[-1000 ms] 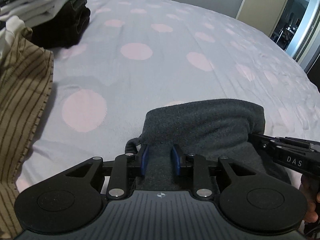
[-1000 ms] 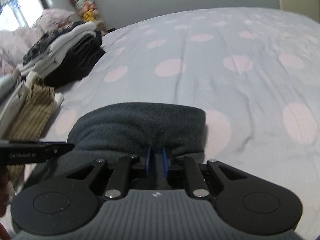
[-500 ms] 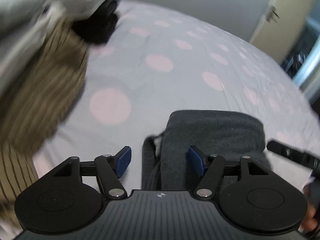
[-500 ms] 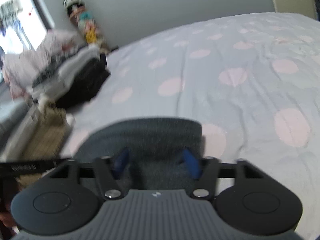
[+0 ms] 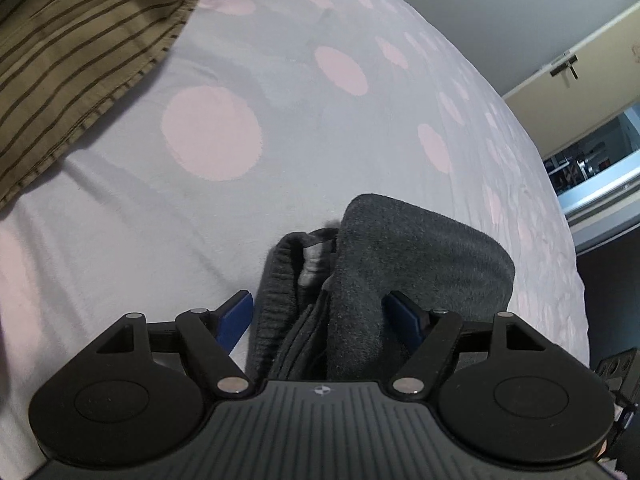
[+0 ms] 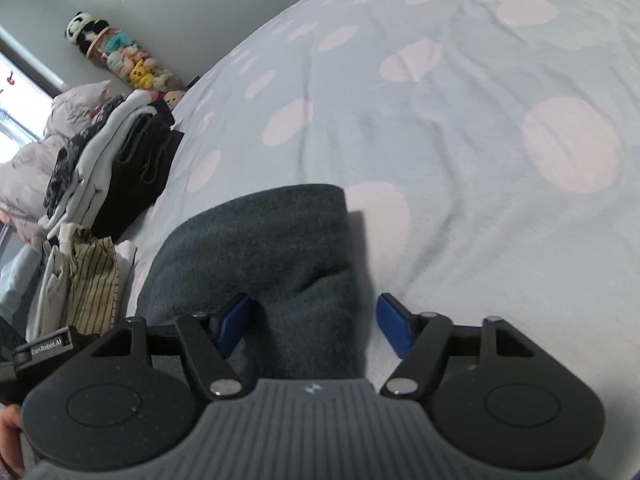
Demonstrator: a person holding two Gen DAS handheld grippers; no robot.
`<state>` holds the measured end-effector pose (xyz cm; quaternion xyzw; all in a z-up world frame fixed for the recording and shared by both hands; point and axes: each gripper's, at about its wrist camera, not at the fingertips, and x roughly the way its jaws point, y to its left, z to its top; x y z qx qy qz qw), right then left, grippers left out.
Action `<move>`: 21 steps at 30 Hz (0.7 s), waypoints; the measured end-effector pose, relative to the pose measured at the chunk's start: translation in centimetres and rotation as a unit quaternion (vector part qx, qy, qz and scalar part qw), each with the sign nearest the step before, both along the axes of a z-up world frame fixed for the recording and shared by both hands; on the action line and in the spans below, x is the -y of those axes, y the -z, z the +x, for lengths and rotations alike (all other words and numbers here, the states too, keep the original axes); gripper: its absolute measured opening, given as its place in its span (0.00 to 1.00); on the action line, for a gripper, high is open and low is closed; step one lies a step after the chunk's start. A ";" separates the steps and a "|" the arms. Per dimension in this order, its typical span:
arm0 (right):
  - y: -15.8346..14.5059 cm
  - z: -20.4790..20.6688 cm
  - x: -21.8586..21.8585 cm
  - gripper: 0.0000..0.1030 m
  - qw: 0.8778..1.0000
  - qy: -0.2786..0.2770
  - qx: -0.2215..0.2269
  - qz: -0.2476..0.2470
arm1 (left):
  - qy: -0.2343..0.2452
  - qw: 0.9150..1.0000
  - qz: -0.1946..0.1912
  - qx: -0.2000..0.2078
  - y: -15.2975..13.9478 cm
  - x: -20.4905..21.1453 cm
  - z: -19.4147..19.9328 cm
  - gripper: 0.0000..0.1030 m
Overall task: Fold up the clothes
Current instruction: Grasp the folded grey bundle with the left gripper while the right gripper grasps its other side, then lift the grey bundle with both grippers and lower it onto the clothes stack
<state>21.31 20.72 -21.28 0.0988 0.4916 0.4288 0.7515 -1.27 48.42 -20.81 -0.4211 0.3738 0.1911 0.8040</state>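
Observation:
A folded dark grey fleece garment (image 5: 404,276) lies on the spotted bed sheet (image 5: 280,128) right in front of both grippers. My left gripper (image 5: 322,318) is open, its blue pads either side of the garment's layered left edge. In the right wrist view the same grey garment (image 6: 256,248) lies under my right gripper (image 6: 314,322), which is open too, with the garment's right corner between its blue pads. Neither gripper clamps the cloth.
A tan striped garment (image 5: 76,52) lies at the upper left of the left wrist view. A stack of folded clothes (image 6: 116,160) and the striped garment (image 6: 94,284) sit at the left. A door (image 5: 580,60) stands at the right. Soft toys (image 6: 120,60) line the wall.
Both grippers were shut on the grey garment's near edge a second ago; both have opened and let go. Both views have tilted, and the left wrist view has swung toward the striped garment.

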 end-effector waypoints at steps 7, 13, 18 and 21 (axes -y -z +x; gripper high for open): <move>0.7 0.3 -0.1 0.44 0.999 0.005 -0.034 0.033 | 0.011 1.000 0.021 0.009 -0.5 0.9 0.0 0.56; -0.8 -0.9 0.5 0.26 0.999 0.007 0.004 0.050 | 0.017 0.998 0.049 0.020 -1.6 2.0 -0.4 0.38; -2.8 -2.1 1.5 0.23 0.997 0.008 0.032 0.069 | 0.013 0.996 0.079 0.037 -3.5 3.3 -1.5 0.32; -4.6 -3.1 2.3 0.22 0.996 0.005 0.045 0.079 | 0.010 0.994 0.097 0.050 -4.8 4.1 -2.3 0.31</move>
